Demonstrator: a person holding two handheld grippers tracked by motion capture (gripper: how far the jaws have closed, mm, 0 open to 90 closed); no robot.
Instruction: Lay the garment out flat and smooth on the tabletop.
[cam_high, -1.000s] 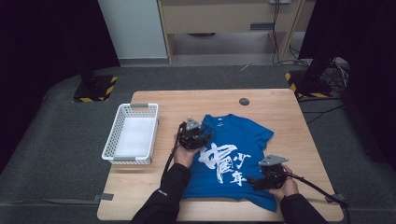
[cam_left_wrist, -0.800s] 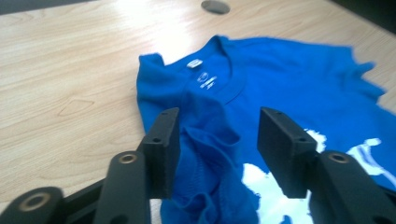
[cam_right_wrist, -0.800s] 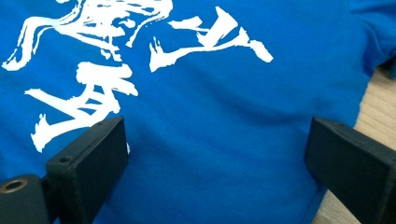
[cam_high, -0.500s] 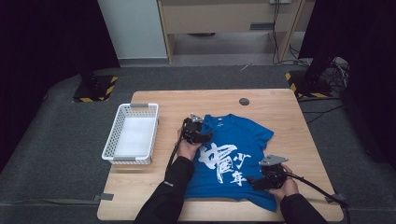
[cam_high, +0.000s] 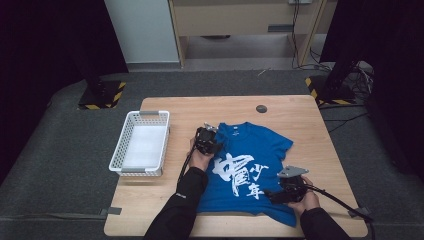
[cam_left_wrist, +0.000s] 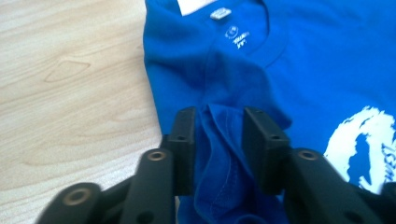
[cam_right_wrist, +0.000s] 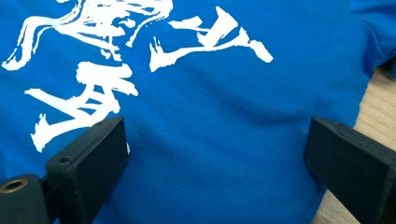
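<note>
A blue T-shirt (cam_high: 252, 150) with white brush lettering lies spread on the wooden table (cam_high: 190, 107), collar toward the far side. My left gripper (cam_high: 209, 136) sits at the shirt's left shoulder. In the left gripper view, my left gripper (cam_left_wrist: 218, 122) is shut on a bunched fold of the blue sleeve (cam_left_wrist: 219, 140), just below the collar label (cam_left_wrist: 233, 35). My right gripper (cam_high: 274, 194) rests low over the shirt's near right part. In the right gripper view, my right gripper (cam_right_wrist: 215, 140) stands wide open above the flat cloth (cam_right_wrist: 224, 102), below the lettering.
A white mesh basket (cam_high: 142, 116) stands on the table's left side. A small dark disc (cam_high: 261, 108) lies near the far edge. Bare wood runs along the right edge (cam_high: 320, 150). Cables trail off the table's near right corner.
My left gripper has moved a little farther across the table and to the right, carrying the sleeve fold over the shirt. The right gripper has stayed in place.
</note>
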